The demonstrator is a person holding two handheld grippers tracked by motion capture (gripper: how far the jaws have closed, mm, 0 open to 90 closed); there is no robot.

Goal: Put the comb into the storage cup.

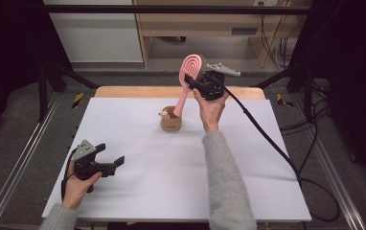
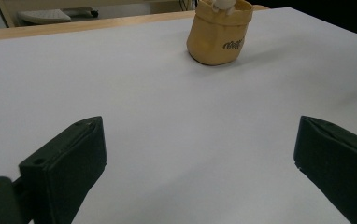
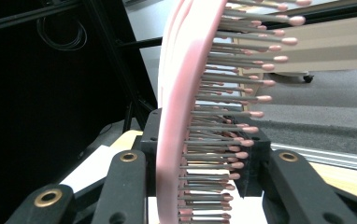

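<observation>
The right gripper (image 1: 194,81) is hovering high over the far half of the white tabletop (image 1: 171,182), and its jaws are clamping a pink plastic hairbrush with an oval looped head (image 1: 191,69). In the high view the brush is standing tilted, head up and leaning toward the far edge, while its slim handle is slanting down toward the small tan pouch-shaped holder (image 1: 170,120) sitting near the middle of the tabletop. The tip of the handle is meeting the holder's open mouth; whether it is actually inside I cannot tell. In the right gripper view the brush (image 3: 186,93) is rising straight up between the two black jaws, seen edge-on, its rows of thin bristles with pink ball tips sticking out to the right, and the jaws are pressing in on the head from both sides.

The left gripper (image 1: 111,165) is resting low at the near left of the tabletop, gripped in the person's left hand (image 1: 78,187), well apart from the holder. Its jaws are standing wide apart with nothing between them. In the left gripper view the two black jaws are framing bare white tabletop, and the tan holder (image 2: 219,35) is standing upright farther off, with dark lettering on its side and something pale peeking from its top.
</observation>
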